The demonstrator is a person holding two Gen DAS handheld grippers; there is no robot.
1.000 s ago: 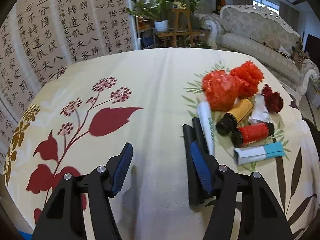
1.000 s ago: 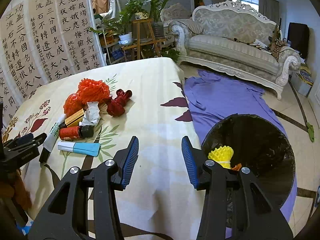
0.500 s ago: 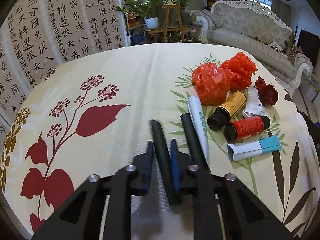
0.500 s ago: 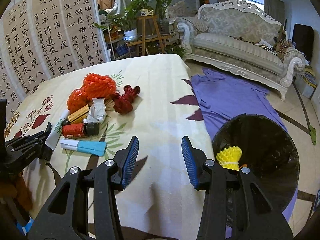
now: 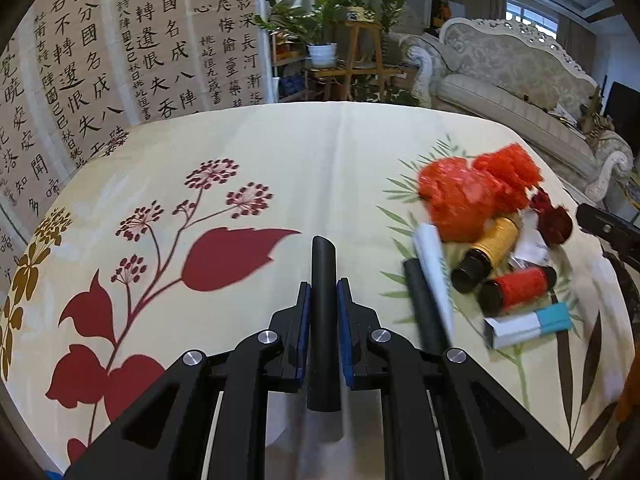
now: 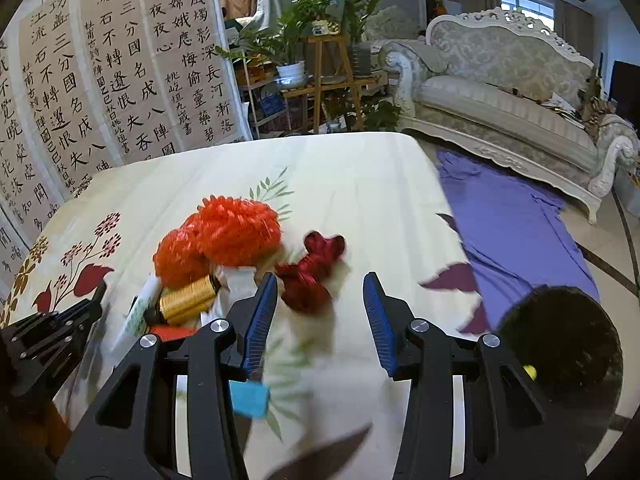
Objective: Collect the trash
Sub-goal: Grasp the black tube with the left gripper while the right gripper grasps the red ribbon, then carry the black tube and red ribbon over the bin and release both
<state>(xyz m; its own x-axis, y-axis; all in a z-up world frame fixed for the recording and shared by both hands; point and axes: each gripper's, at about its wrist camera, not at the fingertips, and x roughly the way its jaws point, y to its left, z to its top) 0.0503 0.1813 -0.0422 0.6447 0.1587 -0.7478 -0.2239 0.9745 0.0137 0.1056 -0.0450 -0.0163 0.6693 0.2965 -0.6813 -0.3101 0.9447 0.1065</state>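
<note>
Left wrist view: the left hand-held gripper (image 5: 323,312) pinches a black tube (image 5: 323,280) between its blue pads above the floral-clothed bench (image 5: 280,152); a trash pile (image 5: 492,240) lies right.

Right wrist view: the right hand-held gripper (image 6: 320,312), jaws partly spread and empty, hovers just near of dark red wrappers (image 6: 312,272); a black bin (image 6: 568,352) sits lower right.

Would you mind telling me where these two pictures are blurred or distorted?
Left wrist view: trash pile slightly smeared; the black tube in the left tongs sharp. Right wrist view: dark red wrapper and tablecloth motion-blurred. Both views bend the room's edges.
</note>
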